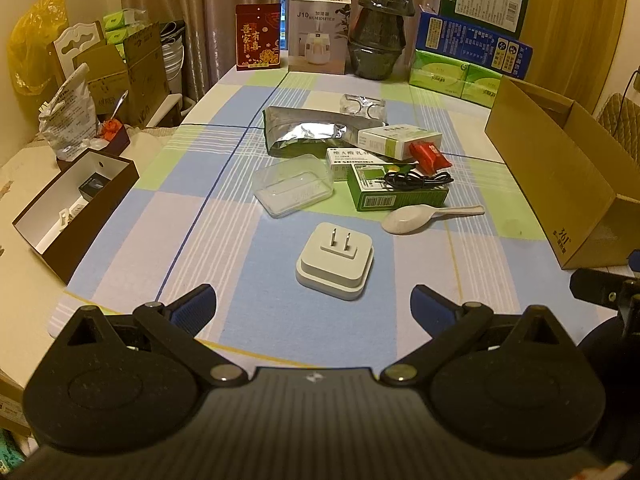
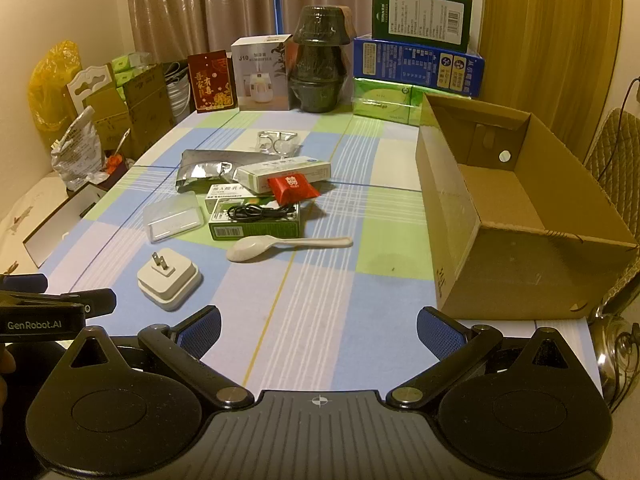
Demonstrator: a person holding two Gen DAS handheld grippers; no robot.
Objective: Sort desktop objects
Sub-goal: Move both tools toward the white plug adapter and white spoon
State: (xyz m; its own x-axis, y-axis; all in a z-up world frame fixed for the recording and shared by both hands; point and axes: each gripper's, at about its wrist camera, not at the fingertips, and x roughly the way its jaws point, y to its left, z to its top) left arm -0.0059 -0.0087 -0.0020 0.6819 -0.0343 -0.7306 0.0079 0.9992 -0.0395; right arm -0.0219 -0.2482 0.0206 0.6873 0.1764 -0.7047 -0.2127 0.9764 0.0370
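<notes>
Both grippers are held over the near edge of the checked tablecloth (image 1: 200, 220), side by side. The left gripper (image 1: 314, 306) is released: its blue-padded fingers stand wide apart with nothing between them. The right gripper (image 2: 318, 328) is likewise released and grasps nothing.

The white plug adapter (image 1: 335, 265) lies flat on the cloth, prongs up, just beyond the left gripper and slightly right of its centre line; in the right wrist view it (image 2: 168, 279) is seen at the near left, beside the left gripper's body.

Farther in, the remaining items are clustered at mid-table:
- A white spoon (image 1: 430, 217) lies to the right of the adapter, bowl to the left, handle to the right.
- A clear plastic case (image 1: 294, 184) lies to the far left of the adapter.
- A green box (image 1: 396, 192) sits beside the case, with a coiled black cable (image 1: 418, 179) resting on it.
- A red packet (image 1: 430, 156) leans on a white-and-green box (image 1: 398, 140).
- A silver foil bag (image 1: 304, 132) lies behind these, at the far left of the cluster.

An open cardboard box (image 2: 516, 216) stands at the right edge of the table, apart from the cluster. An open brown box (image 1: 76, 208) sits at the left, partly over the table edge. A humidifier carton (image 1: 318, 32) stands against the far curtain.
</notes>
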